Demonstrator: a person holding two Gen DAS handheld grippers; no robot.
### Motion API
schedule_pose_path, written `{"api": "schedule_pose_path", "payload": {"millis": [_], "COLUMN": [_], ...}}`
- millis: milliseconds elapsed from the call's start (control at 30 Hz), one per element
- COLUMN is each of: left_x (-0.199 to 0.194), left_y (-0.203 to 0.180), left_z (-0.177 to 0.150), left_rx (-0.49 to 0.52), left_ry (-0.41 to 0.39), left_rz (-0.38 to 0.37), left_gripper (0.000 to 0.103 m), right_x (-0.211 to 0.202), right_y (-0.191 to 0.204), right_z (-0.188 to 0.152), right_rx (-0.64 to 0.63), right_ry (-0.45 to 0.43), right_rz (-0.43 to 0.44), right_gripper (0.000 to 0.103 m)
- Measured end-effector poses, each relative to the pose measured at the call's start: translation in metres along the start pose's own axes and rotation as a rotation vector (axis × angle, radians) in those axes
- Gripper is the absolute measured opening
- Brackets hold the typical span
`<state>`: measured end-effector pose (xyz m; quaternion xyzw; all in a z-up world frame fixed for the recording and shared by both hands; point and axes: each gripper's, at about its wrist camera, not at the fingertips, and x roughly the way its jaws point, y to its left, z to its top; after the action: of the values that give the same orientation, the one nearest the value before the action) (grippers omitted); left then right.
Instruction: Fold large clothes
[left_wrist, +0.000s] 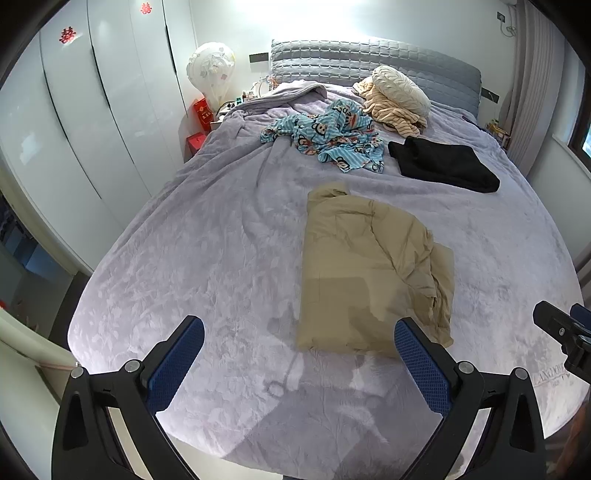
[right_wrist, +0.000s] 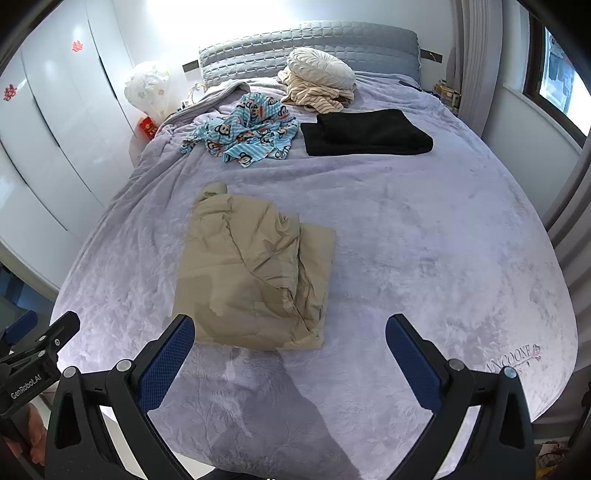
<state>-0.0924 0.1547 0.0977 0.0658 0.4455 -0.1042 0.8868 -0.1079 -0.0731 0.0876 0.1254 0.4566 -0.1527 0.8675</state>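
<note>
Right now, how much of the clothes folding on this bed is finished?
Done: the black garment lies folded flat. In hand: nothing is gripped; both the left tool and the right tool are open above the bed's near edge, in front of the partly folded, rumpled beige padded jacket. Left: the crumpled blue monkey-print garment and the cream striped garment under the round white pillow.

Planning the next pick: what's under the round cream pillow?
The cream pillow rests on a crumpled striped beige garment. Whatever that pile covers is hidden.
</note>
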Motion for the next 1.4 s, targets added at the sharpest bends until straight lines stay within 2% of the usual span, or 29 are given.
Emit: {"api": "schedule_pose_path", "payload": {"millis": [1400], "left_x": [0.002], "left_y": [-0.010], "left_z": [0.004], "left_rx": [0.013], "left_ry": [-0.005], "left_rz": [0.001], "left_gripper": [0.103], "right_x": [-0.002], "right_y": [-0.005], "right_z": [0.001], "right_rx": [-0.004], "right_ry": [0.000], "right_rz": [-0.009], "right_gripper": [0.103]}}
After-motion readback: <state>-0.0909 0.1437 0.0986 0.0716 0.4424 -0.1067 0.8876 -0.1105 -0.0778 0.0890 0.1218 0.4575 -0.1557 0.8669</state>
